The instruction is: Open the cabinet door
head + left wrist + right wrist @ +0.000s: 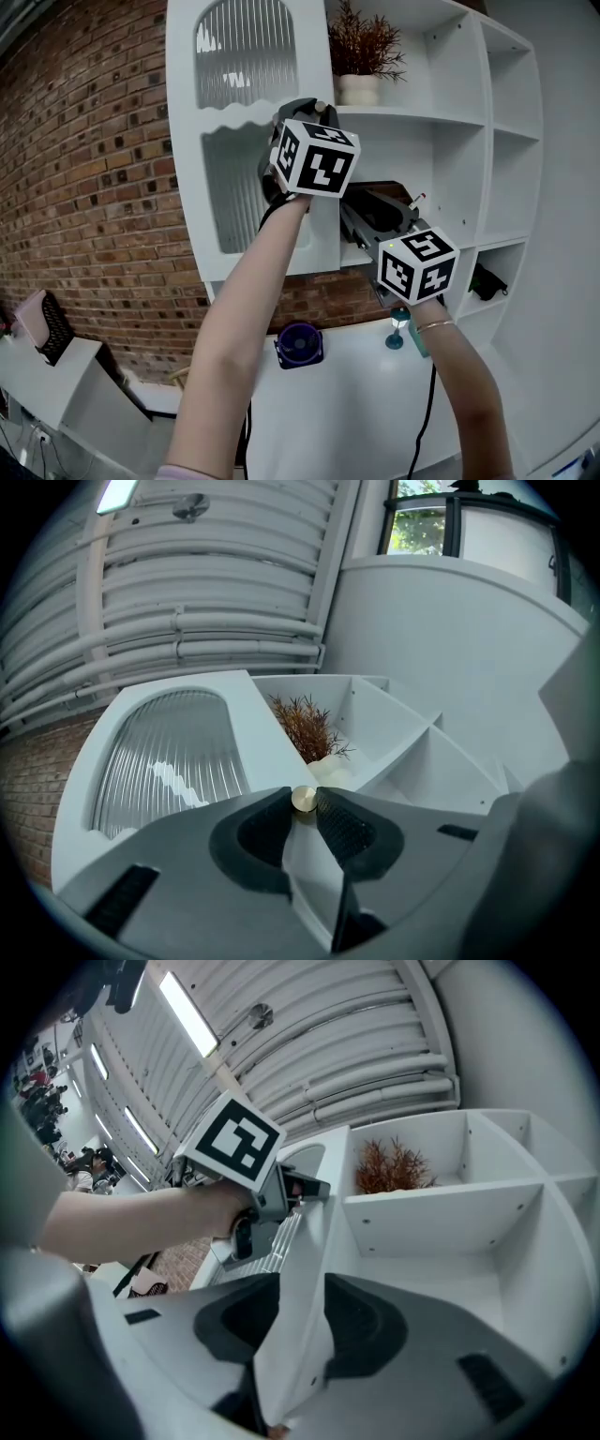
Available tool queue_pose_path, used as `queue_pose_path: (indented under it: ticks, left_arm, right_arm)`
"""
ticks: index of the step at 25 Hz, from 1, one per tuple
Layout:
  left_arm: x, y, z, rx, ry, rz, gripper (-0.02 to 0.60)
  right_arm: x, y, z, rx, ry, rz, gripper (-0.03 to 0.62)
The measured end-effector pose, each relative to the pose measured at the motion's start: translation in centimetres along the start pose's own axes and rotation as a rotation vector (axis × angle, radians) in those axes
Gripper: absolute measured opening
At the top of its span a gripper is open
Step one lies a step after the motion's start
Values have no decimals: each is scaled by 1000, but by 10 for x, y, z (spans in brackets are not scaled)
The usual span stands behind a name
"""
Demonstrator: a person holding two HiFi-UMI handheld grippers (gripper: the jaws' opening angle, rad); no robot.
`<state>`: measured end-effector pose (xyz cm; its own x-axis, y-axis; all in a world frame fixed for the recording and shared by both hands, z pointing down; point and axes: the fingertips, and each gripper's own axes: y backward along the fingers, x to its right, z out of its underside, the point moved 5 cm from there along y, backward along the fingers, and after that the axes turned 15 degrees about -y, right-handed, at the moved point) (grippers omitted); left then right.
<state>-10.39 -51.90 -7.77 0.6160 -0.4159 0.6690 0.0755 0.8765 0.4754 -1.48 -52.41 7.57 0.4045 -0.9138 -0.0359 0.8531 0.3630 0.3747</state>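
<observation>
The white cabinet door [187, 141] with ribbed glass [246, 52] stands swung partly out from the shelf unit. My left gripper [302, 111] is up at the door's free edge. In the left gripper view it [303, 805] is shut on the small brass knob [303, 799], one tip on each side. My right gripper [359, 212] sits lower on the same edge. In the right gripper view its jaws [300, 1290] clamp the white door panel [314, 1232], and the left gripper [281, 1185] shows above, held by a hand.
Open white shelves [450, 159] lie behind the door, with a dried plant in a white pot [361, 86] on the top one. A brick wall [84, 169] is at the left. On the white counter [347, 403] below stand a purple object [300, 345] and a teal item [398, 334].
</observation>
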Motion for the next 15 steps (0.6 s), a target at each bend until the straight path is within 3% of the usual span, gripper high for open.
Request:
queue_pose_path:
  ticks: [15]
  left_arm:
    - [-6,24,-15,49,13,8,80]
  right_arm:
    - [-2,-13,31,-72,-158,-49,214]
